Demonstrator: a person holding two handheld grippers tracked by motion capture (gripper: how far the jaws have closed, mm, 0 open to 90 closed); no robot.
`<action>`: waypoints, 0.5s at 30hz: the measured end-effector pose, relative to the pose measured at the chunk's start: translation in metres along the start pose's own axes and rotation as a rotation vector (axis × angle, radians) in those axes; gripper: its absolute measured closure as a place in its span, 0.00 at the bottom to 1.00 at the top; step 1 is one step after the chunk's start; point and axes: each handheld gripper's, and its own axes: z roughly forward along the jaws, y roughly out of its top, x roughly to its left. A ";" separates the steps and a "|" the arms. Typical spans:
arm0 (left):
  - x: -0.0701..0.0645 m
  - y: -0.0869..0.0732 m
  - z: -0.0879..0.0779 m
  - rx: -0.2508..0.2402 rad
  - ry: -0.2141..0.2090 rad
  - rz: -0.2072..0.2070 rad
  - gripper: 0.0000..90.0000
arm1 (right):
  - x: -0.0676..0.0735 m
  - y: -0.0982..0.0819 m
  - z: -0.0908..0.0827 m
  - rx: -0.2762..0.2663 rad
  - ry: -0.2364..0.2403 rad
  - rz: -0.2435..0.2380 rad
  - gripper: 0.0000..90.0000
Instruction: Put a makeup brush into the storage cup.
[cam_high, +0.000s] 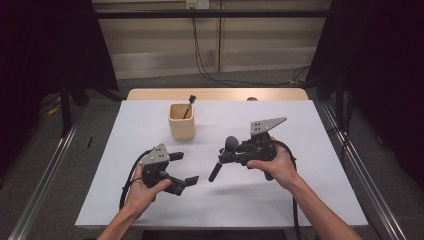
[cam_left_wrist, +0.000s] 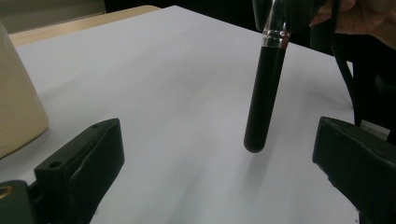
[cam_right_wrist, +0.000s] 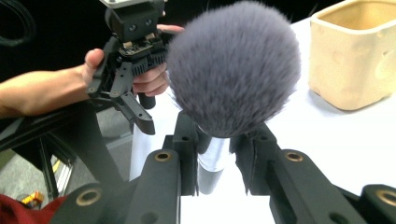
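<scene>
Right gripper (cam_high: 223, 156): jaws pinched on the silver ferrule of a makeup brush (cam_high: 223, 157), just below the bristle head. In the right gripper view the grey bristle head (cam_right_wrist: 233, 65) stands above the jaws, both pads pressed against the ferrule (cam_right_wrist: 211, 156). In the high view the brush hangs tilted, head toward 12 o'clock, black handle pointing down toward 7 o'clock; whether the handle end touches the white table (cam_high: 300, 190) cannot be told.

Left gripper (cam_high: 186, 169): jaws spread wide, nothing between the pads. In the left gripper view the brush handle (cam_left_wrist: 264, 98) hangs at about 1 o'clock from the gap, apart from both jaws.

Beige cup (cam_high: 181, 121) stands upright on the table at about 11 o'clock from the brush, well apart; a thin dark tool (cam_high: 189, 105) leans inside it.
</scene>
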 end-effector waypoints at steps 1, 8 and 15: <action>-0.001 0.000 0.001 0.002 -0.007 -0.001 0.04 | 0.000 0.002 0.001 0.015 0.003 -0.001 0.80; -0.002 0.002 0.001 -0.009 -0.010 -0.002 0.05 | 0.000 0.012 0.008 0.113 -0.004 0.003 0.80; -0.005 0.001 0.008 0.007 -0.006 0.020 0.05 | 0.002 0.018 0.016 0.192 0.002 -0.009 0.80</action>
